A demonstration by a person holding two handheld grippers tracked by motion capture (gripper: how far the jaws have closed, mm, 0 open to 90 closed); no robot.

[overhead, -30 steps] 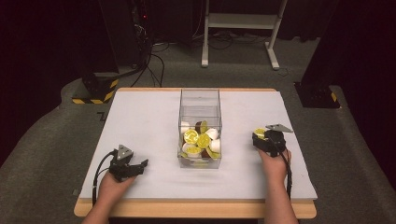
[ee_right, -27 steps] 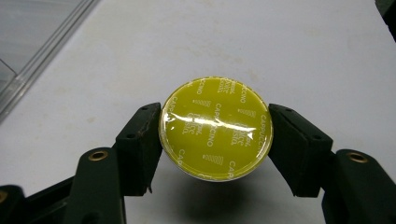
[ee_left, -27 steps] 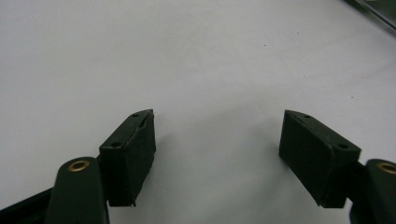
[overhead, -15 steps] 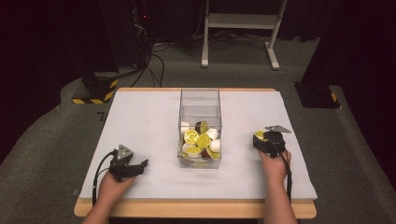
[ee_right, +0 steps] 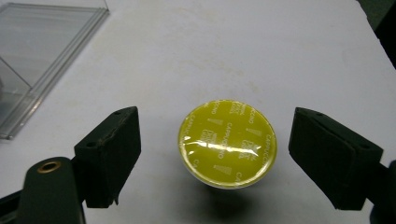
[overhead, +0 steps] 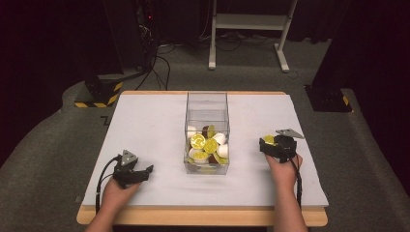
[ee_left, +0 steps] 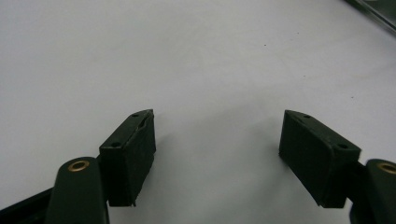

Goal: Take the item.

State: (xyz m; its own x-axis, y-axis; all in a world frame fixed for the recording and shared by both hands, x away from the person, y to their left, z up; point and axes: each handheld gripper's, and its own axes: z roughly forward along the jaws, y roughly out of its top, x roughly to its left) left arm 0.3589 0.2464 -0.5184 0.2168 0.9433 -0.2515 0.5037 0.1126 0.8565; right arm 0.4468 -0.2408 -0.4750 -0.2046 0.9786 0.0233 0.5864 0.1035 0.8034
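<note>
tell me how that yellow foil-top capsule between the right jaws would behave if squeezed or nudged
The yellow capsule looks small, so probably light. Its glossy foil lid seems thin and may dent. Resting on the white table lid up, between the open right gripper, it would likely slide, not roll.

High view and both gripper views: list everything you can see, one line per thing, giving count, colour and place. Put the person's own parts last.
Table: one, white top with wooden edge, centre.
Clear box: one, transparent, mid-table.
Capsules in box: several, yellow-lidded, white and brown, exact count unclear.
Loose capsule: one, yellow foil lid, on the table between the right gripper's jaws, untouched.
White frame: one, on the floor behind the table.
Left gripper: black, open, nothing between its jaws.
Right gripper: black, jaws just opened.
Hands: two, near edge.
</note>
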